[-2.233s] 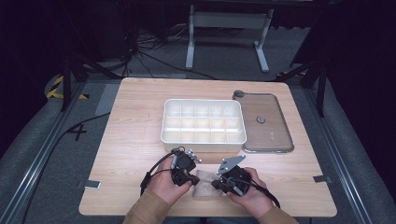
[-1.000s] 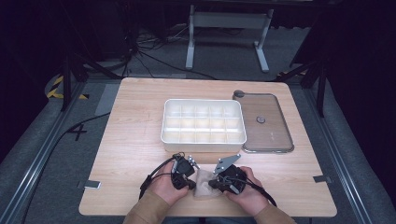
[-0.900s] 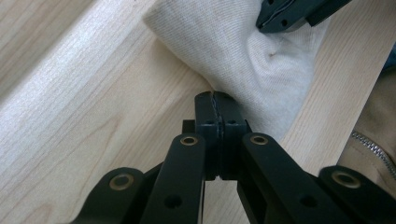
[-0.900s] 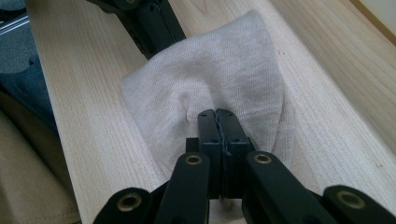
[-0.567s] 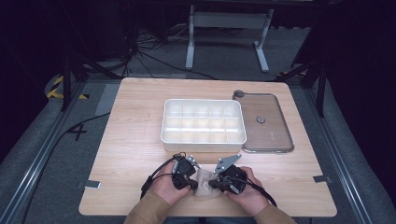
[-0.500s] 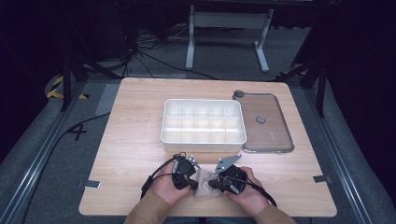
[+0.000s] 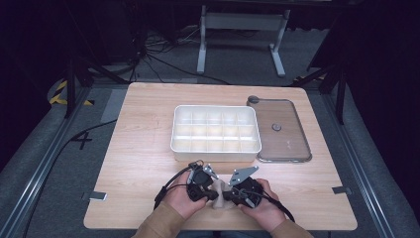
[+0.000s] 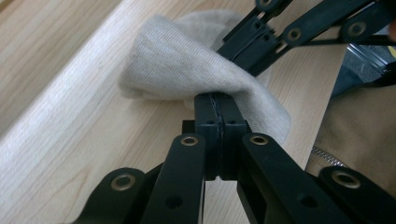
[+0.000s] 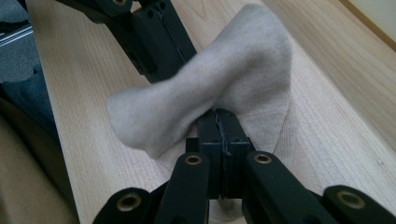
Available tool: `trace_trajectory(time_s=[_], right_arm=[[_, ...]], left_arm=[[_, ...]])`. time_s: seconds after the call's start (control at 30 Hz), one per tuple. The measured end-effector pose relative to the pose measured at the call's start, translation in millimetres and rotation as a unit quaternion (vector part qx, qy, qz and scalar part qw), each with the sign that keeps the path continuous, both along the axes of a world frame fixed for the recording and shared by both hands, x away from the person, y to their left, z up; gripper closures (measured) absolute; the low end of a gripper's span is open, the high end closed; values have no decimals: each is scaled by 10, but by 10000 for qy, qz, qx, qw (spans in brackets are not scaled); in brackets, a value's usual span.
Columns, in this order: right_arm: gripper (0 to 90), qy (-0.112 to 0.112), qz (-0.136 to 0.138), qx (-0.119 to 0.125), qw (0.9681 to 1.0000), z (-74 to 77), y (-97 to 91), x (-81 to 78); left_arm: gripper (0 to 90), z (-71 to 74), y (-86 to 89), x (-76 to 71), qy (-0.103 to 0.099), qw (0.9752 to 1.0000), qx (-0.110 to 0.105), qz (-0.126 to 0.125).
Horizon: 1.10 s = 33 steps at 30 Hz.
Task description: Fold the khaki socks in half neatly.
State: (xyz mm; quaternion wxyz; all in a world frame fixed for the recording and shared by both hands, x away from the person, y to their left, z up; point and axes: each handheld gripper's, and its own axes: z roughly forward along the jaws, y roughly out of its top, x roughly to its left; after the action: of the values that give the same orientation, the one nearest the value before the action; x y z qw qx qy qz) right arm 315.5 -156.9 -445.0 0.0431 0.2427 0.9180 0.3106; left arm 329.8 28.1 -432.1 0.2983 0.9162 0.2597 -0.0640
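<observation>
A beige sock (image 7: 219, 191) is held just above the table's front edge between my two grippers. My left gripper (image 7: 208, 192) comes in from the left and is shut on one part of the sock. My right gripper (image 7: 230, 193) faces it from the right and is shut on another part. In the left gripper view the jaws (image 8: 217, 100) pinch a fold of the sock (image 8: 182, 65), with the other gripper's black links (image 8: 289, 32) behind. In the right gripper view the jaws (image 9: 219, 116) clamp the sock (image 9: 224, 74), which bulges upward.
A white tray (image 7: 216, 154) with several compartments stands in the middle of the wooden table (image 7: 138, 163). A clear lid (image 7: 292, 144) lies flat to its right. The person's hands and tan sleeves (image 7: 158, 225) come in at the front edge.
Since the earliest frame the two grippers have drawn slightly closer together with the sock between them. Over the last second nothing has visibly moved.
</observation>
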Motion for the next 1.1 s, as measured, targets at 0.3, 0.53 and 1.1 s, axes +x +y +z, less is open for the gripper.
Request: trace_trajectory(time_s=[0.3,0.53,1.1], right_arm=[[898,-64,4,31,10000,-4,-8,-31],[895,-146,29,78,9999,141,-113,-57],[900,267,-194,-320,9989,98,-451,-48]], left_arm=[[896,23,-33,-4,-105,9999,2,-102],[896,12,-18,9,-105,9999,73,-58],[896,42,-42,2,-113,9999,-14,-122]])
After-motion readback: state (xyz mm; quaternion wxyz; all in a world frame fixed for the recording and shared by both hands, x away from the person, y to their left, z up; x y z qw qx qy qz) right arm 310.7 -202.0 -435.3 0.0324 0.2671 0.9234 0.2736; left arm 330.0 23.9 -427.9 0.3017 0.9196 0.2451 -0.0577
